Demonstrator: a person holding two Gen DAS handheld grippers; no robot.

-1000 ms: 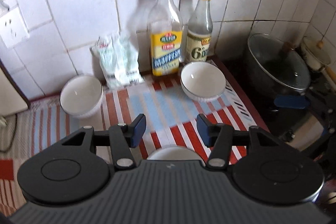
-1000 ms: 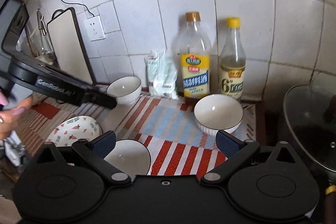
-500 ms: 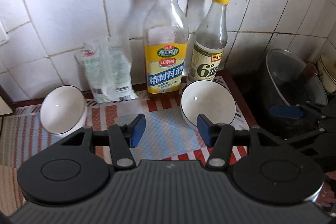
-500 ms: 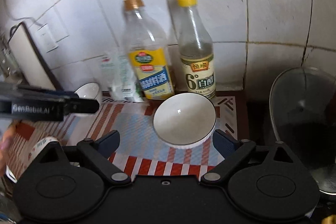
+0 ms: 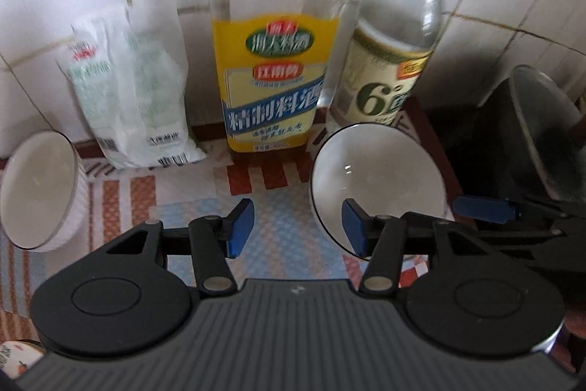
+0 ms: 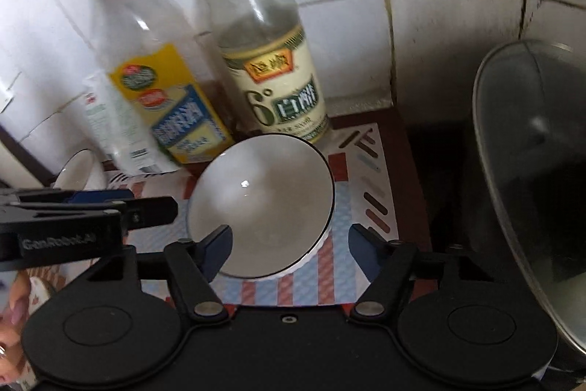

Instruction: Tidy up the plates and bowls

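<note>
A white bowl with a dark rim (image 5: 377, 171) (image 6: 262, 200) stands on the striped mat in front of the two bottles. My left gripper (image 5: 297, 228) comes at it from the left. Its jaws are closing, and the bowl's left rim stands between them with the right pad inside the bowl, not pressing. My right gripper (image 6: 289, 251) hangs over the bowl's near edge. Its jaws are closing around the near rim, and the pads are clear of it. A second white bowl (image 5: 36, 189) (image 6: 78, 171) lies tilted at the far left. A strawberry-patterned dish (image 5: 14, 354) peeks in at the bottom left.
A yellow-labelled bottle (image 5: 274, 79) and a vinegar bottle (image 5: 388, 72) stand against the tiled wall right behind the bowl, with a plastic bag (image 5: 135, 105) to their left. A dark pot with a glass lid (image 6: 527, 171) is close on the right. A hand (image 6: 11, 310) holds the left gripper.
Both grippers have moved forward and down toward the bowl by the bottles, which now looms large. The right jaws have narrowed a good deal. The left jaws have narrowed slightly.
</note>
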